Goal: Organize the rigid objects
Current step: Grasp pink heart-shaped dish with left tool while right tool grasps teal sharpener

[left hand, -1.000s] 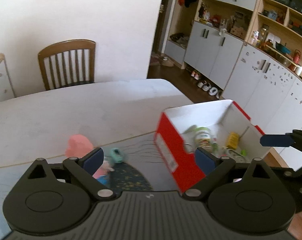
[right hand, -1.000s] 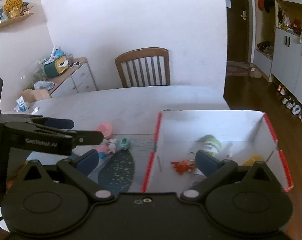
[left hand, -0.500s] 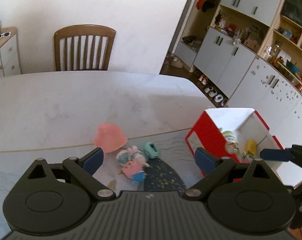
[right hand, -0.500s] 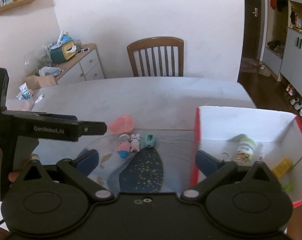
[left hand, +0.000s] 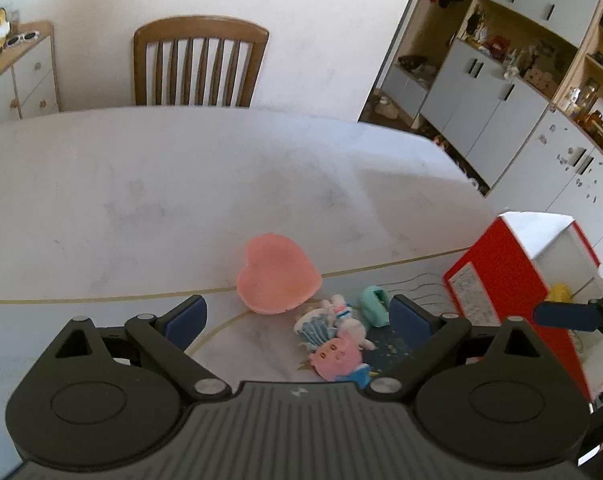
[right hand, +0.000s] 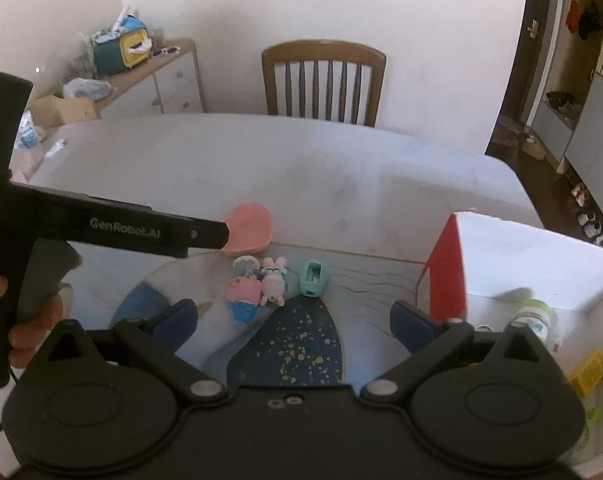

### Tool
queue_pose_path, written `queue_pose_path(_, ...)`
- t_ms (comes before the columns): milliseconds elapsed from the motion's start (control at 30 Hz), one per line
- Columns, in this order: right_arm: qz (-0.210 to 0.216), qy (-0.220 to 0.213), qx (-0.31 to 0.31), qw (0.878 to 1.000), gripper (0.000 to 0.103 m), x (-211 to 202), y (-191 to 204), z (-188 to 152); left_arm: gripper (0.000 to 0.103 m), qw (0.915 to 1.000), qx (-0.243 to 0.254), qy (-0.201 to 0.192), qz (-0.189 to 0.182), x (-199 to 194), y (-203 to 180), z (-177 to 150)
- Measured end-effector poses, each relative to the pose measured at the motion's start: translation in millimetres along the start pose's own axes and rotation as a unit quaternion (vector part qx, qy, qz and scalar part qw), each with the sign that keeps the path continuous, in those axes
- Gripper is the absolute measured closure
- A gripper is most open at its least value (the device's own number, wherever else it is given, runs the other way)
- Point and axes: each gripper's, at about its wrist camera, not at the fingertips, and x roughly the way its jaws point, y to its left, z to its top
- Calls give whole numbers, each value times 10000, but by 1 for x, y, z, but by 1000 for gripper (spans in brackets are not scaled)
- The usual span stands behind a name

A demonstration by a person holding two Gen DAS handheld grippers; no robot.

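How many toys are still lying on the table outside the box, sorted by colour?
Pink: 2, the pink heart-shaped dish and the pink pig figure
White: 1, the white bunny figure
Teal: 1, the small teal plastic toy
Total: 4

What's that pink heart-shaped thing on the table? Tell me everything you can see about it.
The pink heart is a shallow, heart-shaped dish with a raised rim, matte and smooth like plastic or silicone. It looks empty and lies open side up on the white table, at the edge of a patterned mat. Small toy figures lie just in front of it. Neither gripper touches it.
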Motion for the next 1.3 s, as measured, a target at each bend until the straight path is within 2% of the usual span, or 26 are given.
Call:
queue_pose_path(133, -107, 134, 14, 9999, 12, 22, -2, 9, 5, 9999, 81, 92, 81, 22, 4, 3)
queue_pose_path(300, -262, 282, 161, 9991, 23, 48, -12, 18, 5, 9985, 442, 83, 321, 46, 0, 5)
queue_pose_path(467, -377, 393, 92, 9985, 27, 69, -12, 19, 5, 9964, 706, 31, 457, 64, -4, 5)
queue_pose_path(633, -438, 550, 48, 9975, 30, 89, -13, 17, 5, 9964, 705, 88, 464, 79, -1, 7)
queue_pose_path(800, -508, 606, 30, 9969, 39, 102, -15, 17, 5, 9949, 852, 32, 547, 87, -2, 5)
queue_pose_path(1000, -372, 640, 22, 9973, 42, 109, -17, 15, 6, 9931, 991, -114, 612, 89, -1, 1)
queue_pose_path(1067, -349, 619, -33, 9975, 44, 111, -14, 14, 8, 9926, 1023, -142, 640, 89, 0, 0)
queue_pose_path(1300, -280, 598, -148, 9977, 53, 112, -10, 12, 26, 9932, 1003, -169, 559, 88, 2, -3)
